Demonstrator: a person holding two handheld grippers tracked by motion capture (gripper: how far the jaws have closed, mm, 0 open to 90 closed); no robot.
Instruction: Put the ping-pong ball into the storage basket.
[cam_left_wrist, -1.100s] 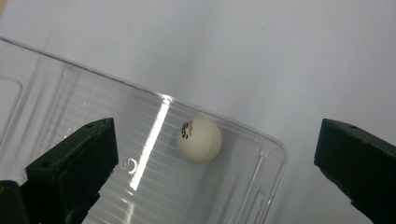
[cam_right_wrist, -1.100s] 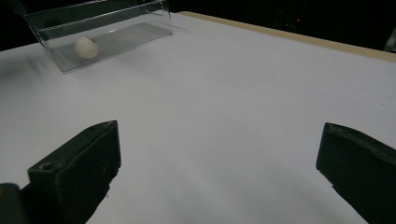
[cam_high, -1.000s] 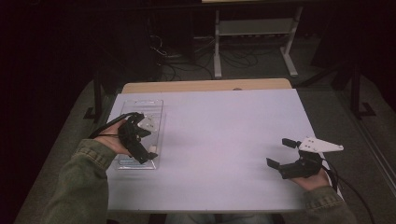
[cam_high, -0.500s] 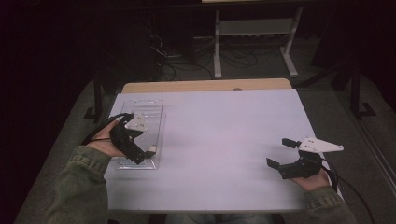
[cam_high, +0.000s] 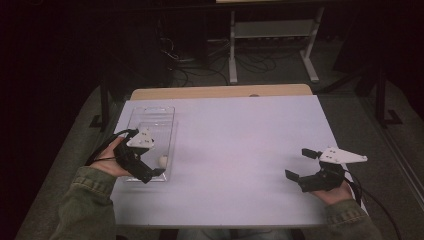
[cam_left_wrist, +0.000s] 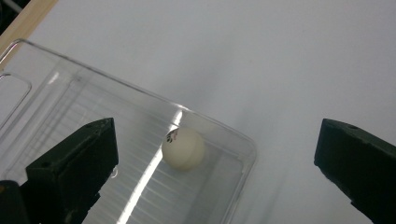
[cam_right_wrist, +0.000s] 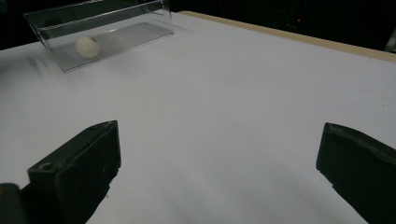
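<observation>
High view, read from the left: the left gripper (cam_high: 150, 172) hangs over the near end of the clear plastic tray (cam_high: 150, 116) at the left edge of the white table (cam_high: 235, 145), and a small white ball (cam_high: 163, 161) lies in that tray, just beside the jaw tips. A second ago the gripper lay lower over the same spot and no ball could be seen there; now the hand has rolled back so the grey plate faces up and the ball is uncovered, loose on the tray floor. Left gripper view agrees: the jaws stand wide apart with nothing between them, and the ball (cam_left_wrist: 183, 148) sits in the tray's near corner, close against the curved tray wall (cam_left_wrist: 219, 128), a small dark mark on its top. My reading is that the ball has just been let go into the tray, so the placing looks done and the left hand is free to pull away. Farther right, the table's middle is bare. At the right edge the right gripper (cam_high: 304, 165) rests where it was, jaws spread and empty, pointed across the table toward the tray (cam_right_wrist: 116, 35) and ball (cam_right_wrist: 87, 46)
</observation>
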